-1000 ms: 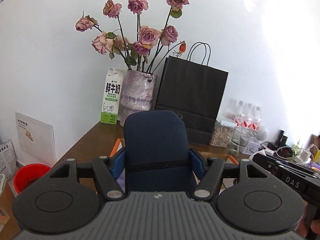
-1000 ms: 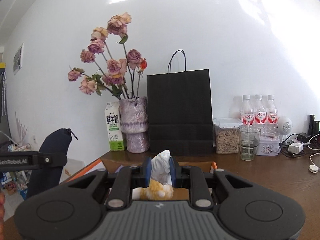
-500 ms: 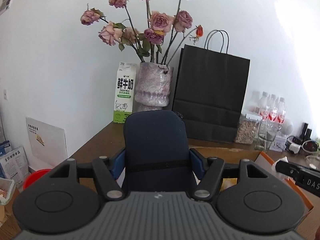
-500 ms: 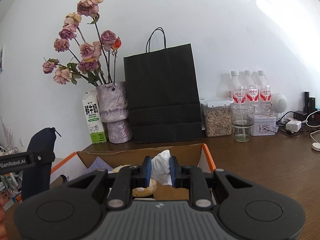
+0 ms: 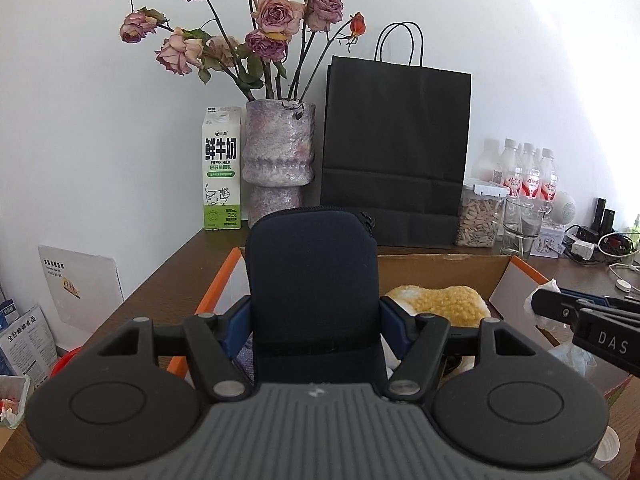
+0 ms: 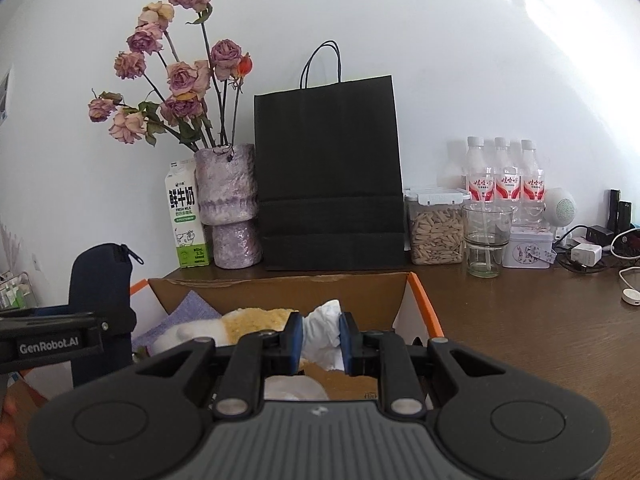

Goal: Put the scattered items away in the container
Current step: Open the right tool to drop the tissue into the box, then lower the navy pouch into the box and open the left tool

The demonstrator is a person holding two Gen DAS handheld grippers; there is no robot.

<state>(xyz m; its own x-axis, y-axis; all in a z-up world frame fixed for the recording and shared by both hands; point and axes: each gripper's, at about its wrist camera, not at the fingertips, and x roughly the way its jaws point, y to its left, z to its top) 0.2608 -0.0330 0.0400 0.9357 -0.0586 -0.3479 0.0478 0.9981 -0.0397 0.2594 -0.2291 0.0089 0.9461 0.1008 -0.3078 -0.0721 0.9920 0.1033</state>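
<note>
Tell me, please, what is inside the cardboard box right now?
Inside the cardboard box lie a yellow-and-white plush item and a purple cloth. The grippers, navy pouch and crumpled white tissue cover the rest of the box floor.

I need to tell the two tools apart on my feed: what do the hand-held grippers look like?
Both are alike: a ribbed grey body, black linkage arms with silver pivots, blue pads. The left hand-held gripper reads "GenRobot.AI" along its side, the right hand-held gripper "DAS". No cables or sleeves show.
</note>
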